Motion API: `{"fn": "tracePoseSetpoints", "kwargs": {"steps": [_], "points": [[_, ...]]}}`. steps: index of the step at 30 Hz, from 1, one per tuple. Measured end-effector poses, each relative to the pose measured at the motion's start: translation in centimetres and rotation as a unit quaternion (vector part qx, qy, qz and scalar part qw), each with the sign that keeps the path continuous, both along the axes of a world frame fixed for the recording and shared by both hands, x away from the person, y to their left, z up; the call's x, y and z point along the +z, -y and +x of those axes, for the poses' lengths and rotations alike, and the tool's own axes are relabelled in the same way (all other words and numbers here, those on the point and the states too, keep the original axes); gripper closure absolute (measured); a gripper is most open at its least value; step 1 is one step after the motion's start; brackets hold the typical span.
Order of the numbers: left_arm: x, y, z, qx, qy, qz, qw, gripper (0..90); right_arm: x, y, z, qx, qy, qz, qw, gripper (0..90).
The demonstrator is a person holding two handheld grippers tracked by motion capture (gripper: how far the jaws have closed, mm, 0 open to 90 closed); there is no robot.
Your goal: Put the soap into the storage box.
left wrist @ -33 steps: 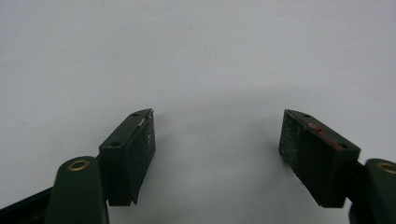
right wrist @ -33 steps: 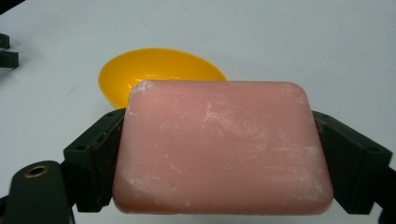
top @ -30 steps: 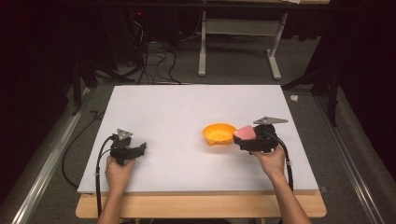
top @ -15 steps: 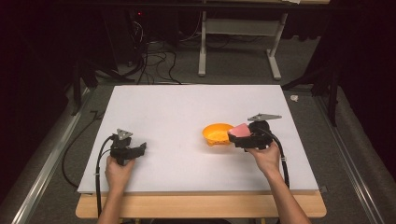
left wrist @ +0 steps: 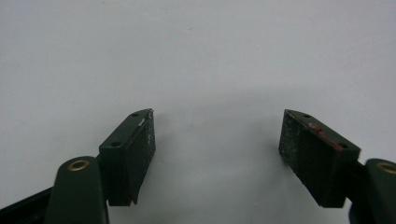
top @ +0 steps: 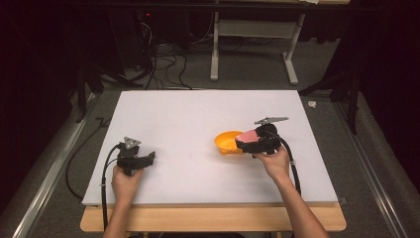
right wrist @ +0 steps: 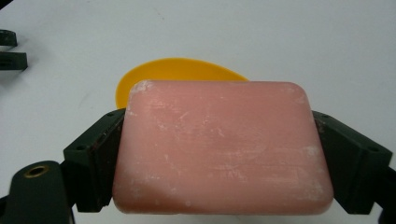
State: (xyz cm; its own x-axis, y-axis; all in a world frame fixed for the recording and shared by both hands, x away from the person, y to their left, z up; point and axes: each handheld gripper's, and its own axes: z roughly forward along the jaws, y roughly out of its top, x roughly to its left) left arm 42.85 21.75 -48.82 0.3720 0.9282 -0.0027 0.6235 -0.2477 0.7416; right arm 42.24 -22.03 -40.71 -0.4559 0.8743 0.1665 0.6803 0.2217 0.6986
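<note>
Right tongs [right wrist: 215, 158] clamp the pink soap bar [right wrist: 222, 147] beside the orange bowl [top: 227, 142]; left tongs [left wrist: 217, 144] gape wide, empty.

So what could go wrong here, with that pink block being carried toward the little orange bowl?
The pink block is pinched only at its two ends by the right gripper, so it might slip or twist out. The orange bowl looks hardly wider than the block, so the block could catch the rim and tip or push the bowl across the white table. The left gripper rests open and far away, so nothing steadies the bowl.
</note>
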Motion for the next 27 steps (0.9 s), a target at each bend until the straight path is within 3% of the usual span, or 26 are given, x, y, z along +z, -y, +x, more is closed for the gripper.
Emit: {"fn": "tracePoseSetpoints", "kwargs": {"steps": [7,13,27], "points": [[0.0,0.0,0.0,0.0,0.0,0.0,1.0,27.4,0.2,-1.2,0.6,0.009,-0.007,-0.008,0.9999,13.7],[0.0,0.0,0.0,0.0,0.0,0.0,1.0,27.4,-0.2,-2.2,1.3,0.012,-0.028,-0.004,0.9995,13.7],[0.0,0.0,0.0,0.0,0.0,0.001,1.0,27.4,-0.8,-3.4,2.3,0.002,-0.052,-0.01,0.9986,13.7]]}}
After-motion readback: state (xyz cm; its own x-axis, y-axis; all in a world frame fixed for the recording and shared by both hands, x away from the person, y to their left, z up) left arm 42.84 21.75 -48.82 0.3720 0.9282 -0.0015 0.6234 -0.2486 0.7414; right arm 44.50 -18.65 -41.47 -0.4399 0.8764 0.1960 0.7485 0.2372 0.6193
